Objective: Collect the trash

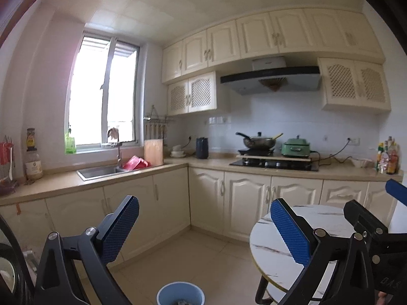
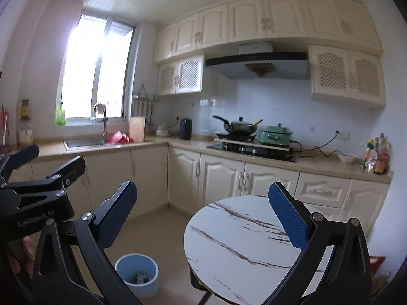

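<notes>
A light blue trash bin (image 2: 137, 273) stands on the tiled floor left of a round white marble-look table (image 2: 241, 249); some crumpled trash lies inside it. The bin also shows at the bottom of the left wrist view (image 1: 180, 293), with the table (image 1: 272, 244) to its right. My left gripper (image 1: 204, 228) is open and empty, held above the floor. My right gripper (image 2: 203, 221) is open and empty, above the table's left edge. The left gripper also appears at the left of the right wrist view (image 2: 38, 167).
Cream cabinets run along an L-shaped counter (image 1: 203, 164). It carries a sink (image 1: 98, 171), a stove with a pan (image 1: 257, 143), a green cooker (image 1: 296, 147), a kettle (image 1: 202, 148) and bottles (image 1: 388, 158). Open floor lies between bin and cabinets.
</notes>
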The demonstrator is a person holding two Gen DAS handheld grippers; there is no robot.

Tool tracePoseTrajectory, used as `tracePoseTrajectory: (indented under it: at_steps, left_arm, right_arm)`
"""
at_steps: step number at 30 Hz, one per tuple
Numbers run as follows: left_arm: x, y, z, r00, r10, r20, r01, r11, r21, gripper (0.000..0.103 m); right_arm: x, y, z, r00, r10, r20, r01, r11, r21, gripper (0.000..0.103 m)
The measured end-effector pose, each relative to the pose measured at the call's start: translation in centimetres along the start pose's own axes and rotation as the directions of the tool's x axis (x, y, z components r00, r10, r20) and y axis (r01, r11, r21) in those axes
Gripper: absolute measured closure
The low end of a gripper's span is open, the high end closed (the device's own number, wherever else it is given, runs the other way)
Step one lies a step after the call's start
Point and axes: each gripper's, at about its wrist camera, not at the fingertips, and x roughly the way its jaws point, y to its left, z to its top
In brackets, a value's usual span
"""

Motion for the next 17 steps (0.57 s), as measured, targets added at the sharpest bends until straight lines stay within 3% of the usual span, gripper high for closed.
tracePoseTrajectory:
  at_steps: [9, 17]
  left_arm:
    - [-0.8, 2.3, -1.3, 1.000, -0.012, -0.015, 0.012, 1.000, -0.003, 0.000]
    - [0.6, 3.5, -0.3, 0.999, -0.036, -0.033, 0.035, 0.999, -0.028, 0.001]
  right_arm:
    - [0.0, -0.8, -0.3, 1.000, -0.010, 0.004, 0.010, 1.000, -0.003, 0.000]
    - [0.4, -0.6, -0.7, 1.000, -0.017, -0.008, 0.017, 1.000, -0.011, 0.000]
